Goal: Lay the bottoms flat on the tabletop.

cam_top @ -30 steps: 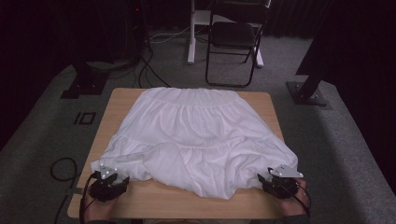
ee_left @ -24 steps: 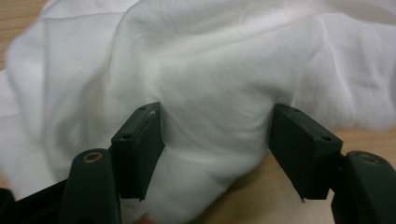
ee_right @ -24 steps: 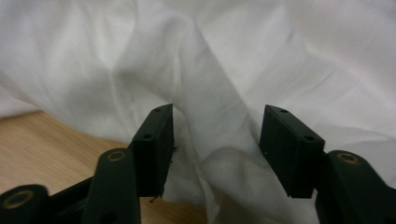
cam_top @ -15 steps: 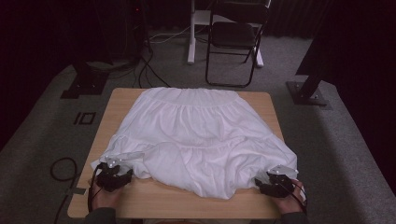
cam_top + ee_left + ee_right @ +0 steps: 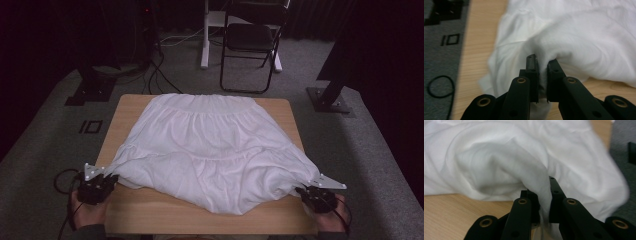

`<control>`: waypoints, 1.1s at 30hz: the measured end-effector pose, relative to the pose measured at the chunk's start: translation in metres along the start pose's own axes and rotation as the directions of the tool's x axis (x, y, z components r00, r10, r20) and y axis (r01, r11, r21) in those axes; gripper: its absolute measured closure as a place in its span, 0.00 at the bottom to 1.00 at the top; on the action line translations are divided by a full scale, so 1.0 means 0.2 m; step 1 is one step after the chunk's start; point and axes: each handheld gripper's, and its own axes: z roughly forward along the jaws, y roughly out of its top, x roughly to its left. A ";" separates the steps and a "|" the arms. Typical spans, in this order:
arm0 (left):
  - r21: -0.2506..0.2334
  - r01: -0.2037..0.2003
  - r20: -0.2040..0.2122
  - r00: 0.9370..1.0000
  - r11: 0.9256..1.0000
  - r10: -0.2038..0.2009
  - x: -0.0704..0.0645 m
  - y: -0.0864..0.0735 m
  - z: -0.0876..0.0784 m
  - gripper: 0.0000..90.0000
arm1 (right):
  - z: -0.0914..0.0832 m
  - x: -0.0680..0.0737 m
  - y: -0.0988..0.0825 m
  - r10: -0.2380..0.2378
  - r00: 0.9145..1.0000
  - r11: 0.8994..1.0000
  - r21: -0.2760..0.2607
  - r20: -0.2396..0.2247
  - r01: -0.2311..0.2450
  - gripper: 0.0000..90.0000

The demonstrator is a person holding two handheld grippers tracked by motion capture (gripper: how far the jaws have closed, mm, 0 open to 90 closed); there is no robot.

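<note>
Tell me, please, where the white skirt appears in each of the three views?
High view: white skirt spread across the wooden table.
Left gripper view: upper right, its corner pinched.
Right gripper view: upper part, a fold pinched.
Shared landmark: the table's light wood.

No readable words, brands or numbers anywhere. Only a sign-like marking on the grey carpet (image 5: 55,145): a short black bar beside a hollow black square (image 5: 90,126), much like "10", lying beyond the left gripper's fingers (image 5: 111,178) and off the left edge of the table (image 5: 120,215); seen again up and left of those fingers in the left gripper view (image 5: 451,40).
</note>
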 end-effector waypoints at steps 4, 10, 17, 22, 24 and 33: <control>0.000 0.007 -0.029 1.000 1.000 -0.007 0.03 -0.02 -0.03 0.93 | -0.07 -0.03 0.00 0.016 1.000 0.999 -0.037 0.016 -0.016 0.92; 0.035 -0.003 -0.028 1.000 0.999 0.004 0.02 -0.07 -0.03 0.91 | -0.07 -0.03 -0.01 0.022 1.000 0.999 -0.028 -0.009 -0.022 0.90; 0.016 0.008 -0.022 1.000 1.000 -0.008 0.00 -0.06 -0.04 0.77 | -0.05 0.00 0.00 -0.005 1.000 0.999 -0.033 -0.025 0.004 0.76; -0.026 0.008 -0.001 1.000 1.000 -0.008 -0.02 -0.03 -0.06 0.65 | -0.05 0.02 0.02 -0.005 1.000 0.998 -0.062 -0.030 0.003 0.67; -0.053 0.007 -0.002 1.000 0.999 -0.007 -0.02 -0.01 -0.08 0.62 | -0.06 0.02 0.04 -0.004 0.999 0.996 -0.087 -0.037 0.001 0.63; -0.012 0.027 0.023 0.999 1.000 -0.027 0.00 0.05 0.11 0.54 | 0.02 0.02 0.13 0.019 0.999 0.990 -0.137 -0.037 -0.024 0.56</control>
